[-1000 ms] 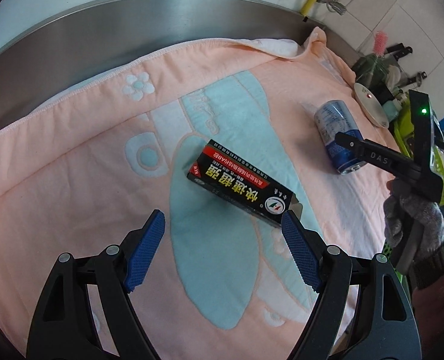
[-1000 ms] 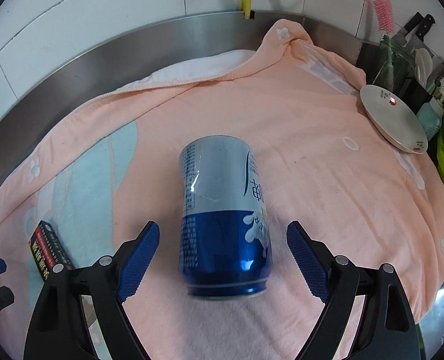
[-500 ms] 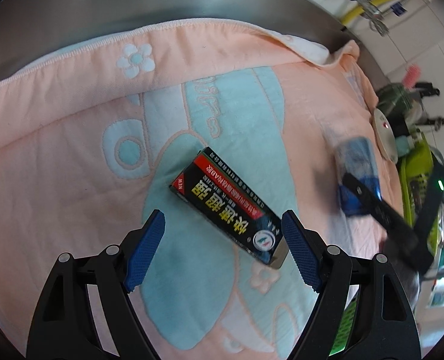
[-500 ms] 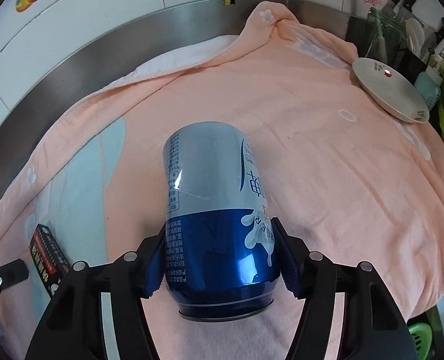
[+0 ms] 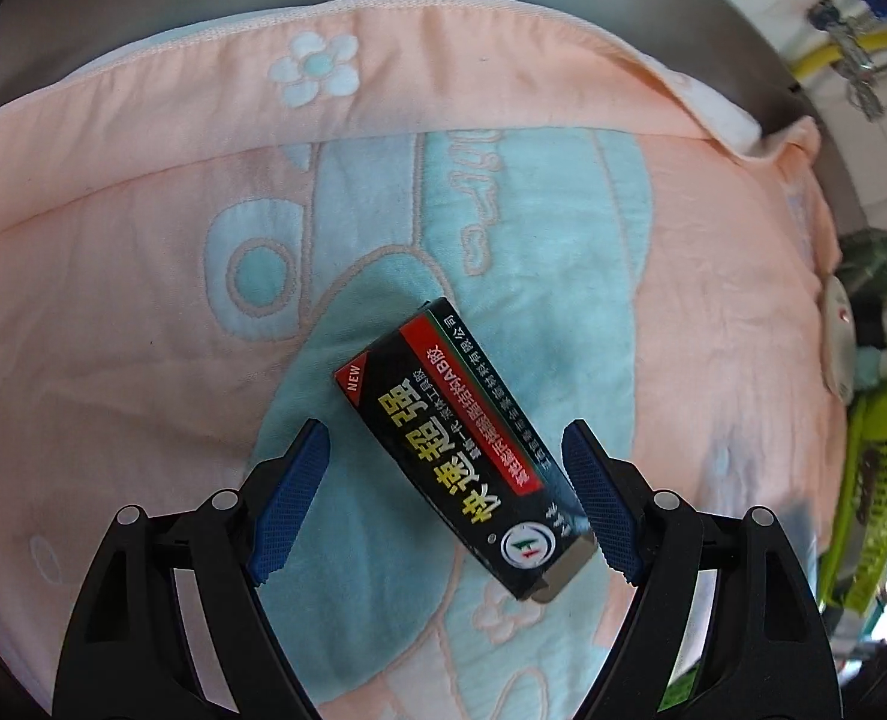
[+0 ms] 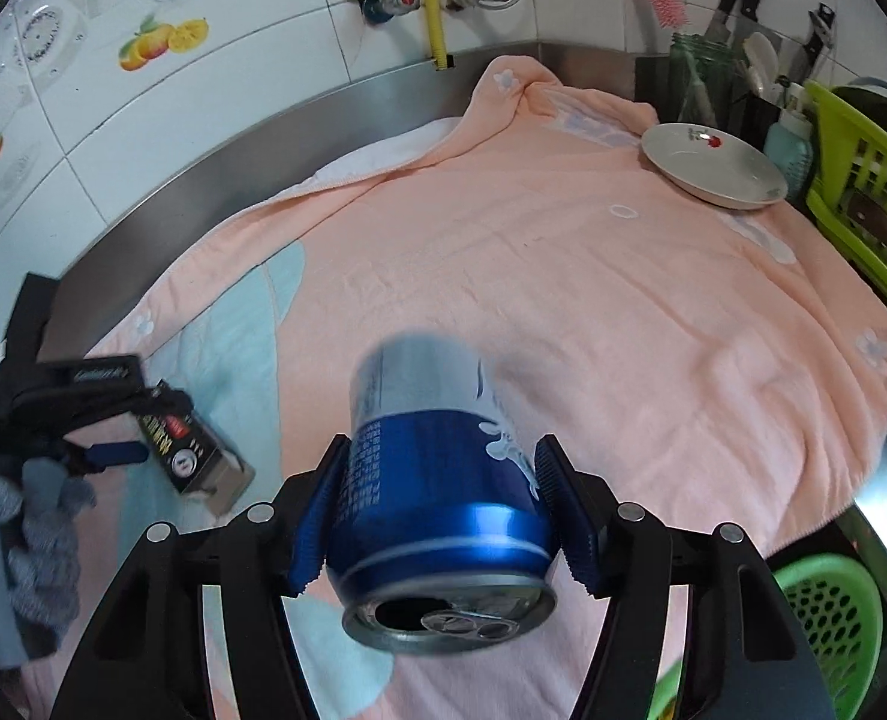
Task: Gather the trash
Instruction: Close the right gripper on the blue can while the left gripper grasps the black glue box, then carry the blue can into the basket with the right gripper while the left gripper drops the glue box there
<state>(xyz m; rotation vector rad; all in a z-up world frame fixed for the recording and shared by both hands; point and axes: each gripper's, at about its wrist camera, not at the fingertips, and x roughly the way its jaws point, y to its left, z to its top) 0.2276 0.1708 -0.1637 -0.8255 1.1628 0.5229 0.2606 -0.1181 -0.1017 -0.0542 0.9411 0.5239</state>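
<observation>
Can (image 6: 437, 480) clamped in the right gripper (image 6: 440, 507), box (image 5: 464, 444) not yet gripped
Low in the right wrist view the blue and silver can, opening toward the camera, looks clear of the pink towel (image 6: 623, 324); its print is too blurred to read. Centre of the left wrist view: left gripper (image 5: 446, 501) wide open, astride the black box on the towel, reading "NEW" with Chinese characters. Nothing seems binned yet

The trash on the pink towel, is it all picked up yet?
Not yet. The blue can is already squeezed in the right tongs and lifted off the pink towel. The black box lies on the towel between the open left tongs, not gripped. No trash looks binned yet.
</observation>
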